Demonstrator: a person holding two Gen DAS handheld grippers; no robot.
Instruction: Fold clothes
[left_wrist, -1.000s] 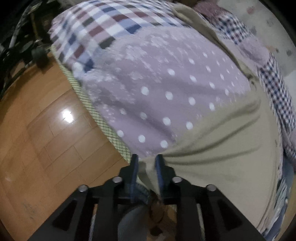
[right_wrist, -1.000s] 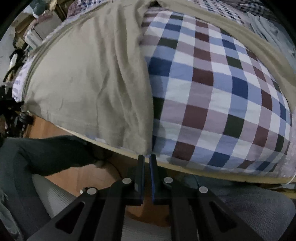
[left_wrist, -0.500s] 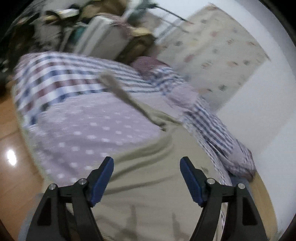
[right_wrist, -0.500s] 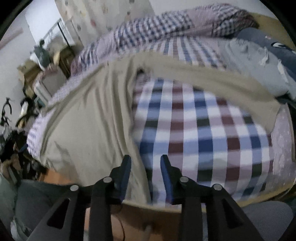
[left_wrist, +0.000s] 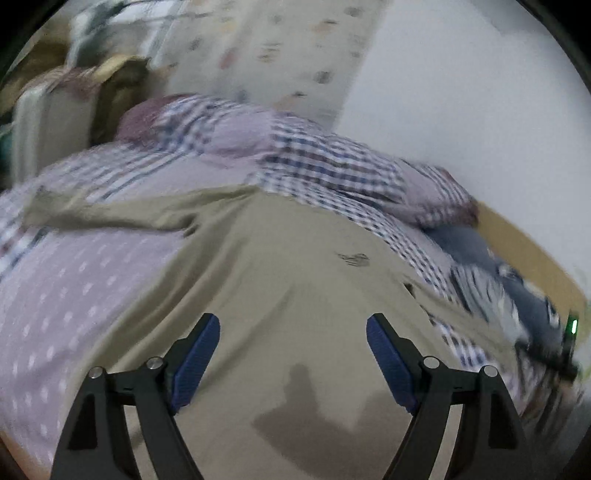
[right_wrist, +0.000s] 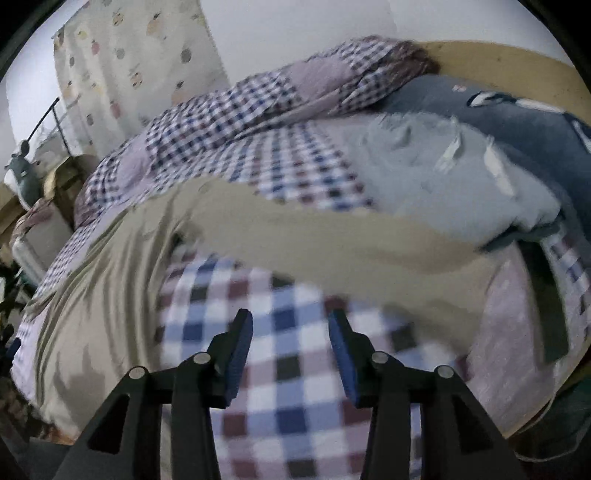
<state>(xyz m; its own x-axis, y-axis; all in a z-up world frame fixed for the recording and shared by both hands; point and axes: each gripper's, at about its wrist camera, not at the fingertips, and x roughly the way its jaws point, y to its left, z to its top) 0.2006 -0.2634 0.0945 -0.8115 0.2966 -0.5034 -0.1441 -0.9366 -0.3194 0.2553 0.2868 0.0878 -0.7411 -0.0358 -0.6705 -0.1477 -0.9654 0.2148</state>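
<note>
A beige long-sleeved garment (left_wrist: 266, 280) lies spread flat on the bed, one sleeve stretched out to the left in the left wrist view. My left gripper (left_wrist: 291, 328) hovers above its body, jaws wide and still opening, nothing between the pads. In the right wrist view the same beige garment (right_wrist: 110, 280) covers the left side, with its other sleeve (right_wrist: 332, 240) running across to the right. My right gripper (right_wrist: 291, 325) hangs over the checked bedcover (right_wrist: 295, 387), jaws opening with no cloth between them.
A rumpled checked quilt (right_wrist: 240, 122) lies along the far side of the bed. A pile of grey and dark blue clothes (right_wrist: 461, 170) sits at the right, also seen as the pile (left_wrist: 509, 295). A patterned curtain (right_wrist: 122, 66) and furniture (left_wrist: 55, 122) stand behind.
Both grippers let go of the beige garment's hem at the bed's near edge, opened, and rose. Their views swung up from the floor and bed edge to the whole bed.
</note>
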